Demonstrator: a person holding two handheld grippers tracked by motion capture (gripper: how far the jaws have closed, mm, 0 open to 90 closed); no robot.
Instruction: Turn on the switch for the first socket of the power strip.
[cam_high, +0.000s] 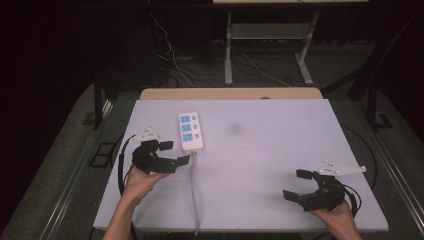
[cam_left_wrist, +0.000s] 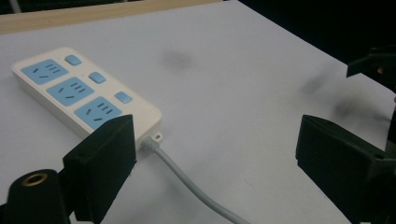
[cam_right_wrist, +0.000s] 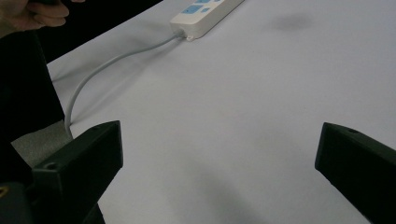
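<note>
White plastic power strip with blue sockets lies flat on pale surface. Left hand-held gripper just beside its cord end, jaws spread, empty; right hand-held gripper well apart, likewise. Approach square to the strip's body, clear of grey cord.

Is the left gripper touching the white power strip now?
Apart. In the high view, the left gripper sits beside the power strip, with bare table between its fingers and the strip.
</note>
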